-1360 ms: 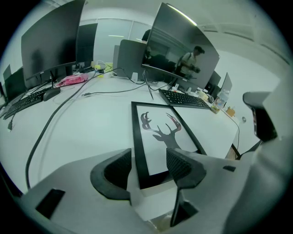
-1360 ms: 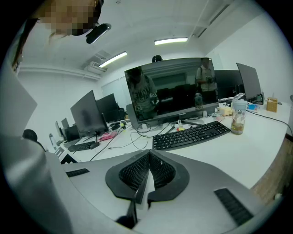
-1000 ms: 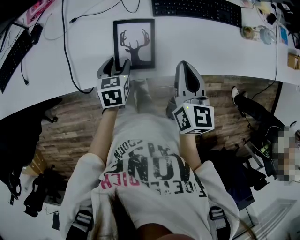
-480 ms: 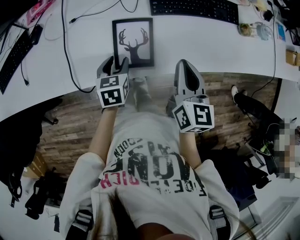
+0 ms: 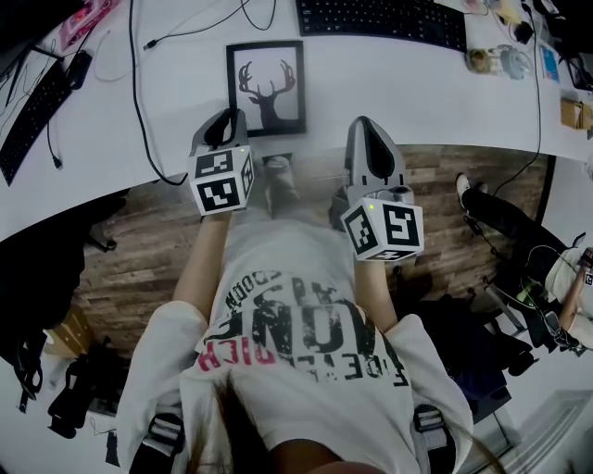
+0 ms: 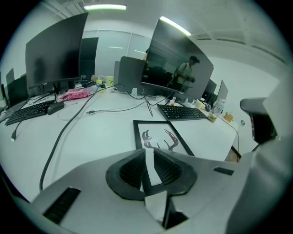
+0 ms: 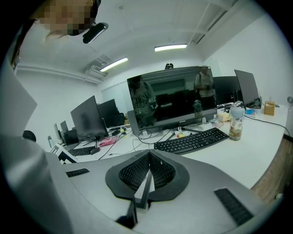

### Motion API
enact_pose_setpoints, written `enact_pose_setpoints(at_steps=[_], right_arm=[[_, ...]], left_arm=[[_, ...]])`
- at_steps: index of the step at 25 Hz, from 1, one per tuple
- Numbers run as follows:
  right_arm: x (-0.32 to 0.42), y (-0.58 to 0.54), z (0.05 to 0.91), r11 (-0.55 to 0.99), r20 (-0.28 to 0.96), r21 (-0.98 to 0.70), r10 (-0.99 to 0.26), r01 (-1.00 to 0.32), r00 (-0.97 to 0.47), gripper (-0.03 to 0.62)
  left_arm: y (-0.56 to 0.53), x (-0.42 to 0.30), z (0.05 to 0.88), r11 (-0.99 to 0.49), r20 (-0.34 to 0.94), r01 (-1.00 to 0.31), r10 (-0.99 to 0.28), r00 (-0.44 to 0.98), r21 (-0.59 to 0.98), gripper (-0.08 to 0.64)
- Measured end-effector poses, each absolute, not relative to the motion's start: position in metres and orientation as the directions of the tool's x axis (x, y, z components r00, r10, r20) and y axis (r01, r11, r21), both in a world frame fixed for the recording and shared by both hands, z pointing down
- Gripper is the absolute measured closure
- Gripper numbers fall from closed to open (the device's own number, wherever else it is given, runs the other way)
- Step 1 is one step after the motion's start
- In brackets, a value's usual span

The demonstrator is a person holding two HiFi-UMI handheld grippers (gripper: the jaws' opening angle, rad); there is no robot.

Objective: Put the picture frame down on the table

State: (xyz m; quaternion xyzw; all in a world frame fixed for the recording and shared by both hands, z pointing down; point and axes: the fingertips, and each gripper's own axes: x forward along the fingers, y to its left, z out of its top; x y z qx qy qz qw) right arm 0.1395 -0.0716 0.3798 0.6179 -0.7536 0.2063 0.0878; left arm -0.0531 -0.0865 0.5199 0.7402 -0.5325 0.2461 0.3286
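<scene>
White surface (image 5: 389,88) runs across the far side of everything I see, curving back toward me on the left. A dark keyboard (image 5: 384,20) lies along its far edge. A black cable (image 5: 139,102) trails down the left part and off the near edge.

The picture frame (image 5: 266,86), black-edged with an antlered deer head in silhouette, lies flat on the surface, face up. It sits close to the near edge and left of the keyboard, touching neither that nor the cable.

My left gripper (image 6: 149,155) points at the frame's near left corner. Its jaws are parted by a narrow slit, and through the slit I see the frame's border and pale surface, so nothing is pinched. Whether the tips brush the corner or hang just above it I can't quite tell, since the head view stacks one on the other.

My right gripper (image 7: 149,159) is out over the floor, just short of the surface's near edge and to the right of the frame. Its jaws are pressed together on nothing.

I judge the placing itself done, since the frame rests on its back with no grip on it. This looks like the letting-go end of the step. What's left, I think, is to draw my left gripper straight back toward me, low and level. The tips must not catch the border and drag the frame over the edge.
</scene>
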Motion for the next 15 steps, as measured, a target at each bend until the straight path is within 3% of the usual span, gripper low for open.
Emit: enact_pose_setpoints(at_steps=[7, 15], right_arm=[[0.137, -0.076, 0.369, 0.158, 0.358, -0.196, -0.907, -0.968, -0.221, 0.592], [0.139, -0.081, 0.354, 0.161, 0.318, -0.186, -0.923, -0.969, -0.215, 0.592]], left_arm=[[-0.102, -0.056, 0.496, -0.225, 0.658, -0.947, -0.681, 0.321, 0.229, 0.554], [-0.124, -0.049, 0.437, -0.275, 0.518, -0.92, -0.764, 0.385, 0.279, 0.557]])
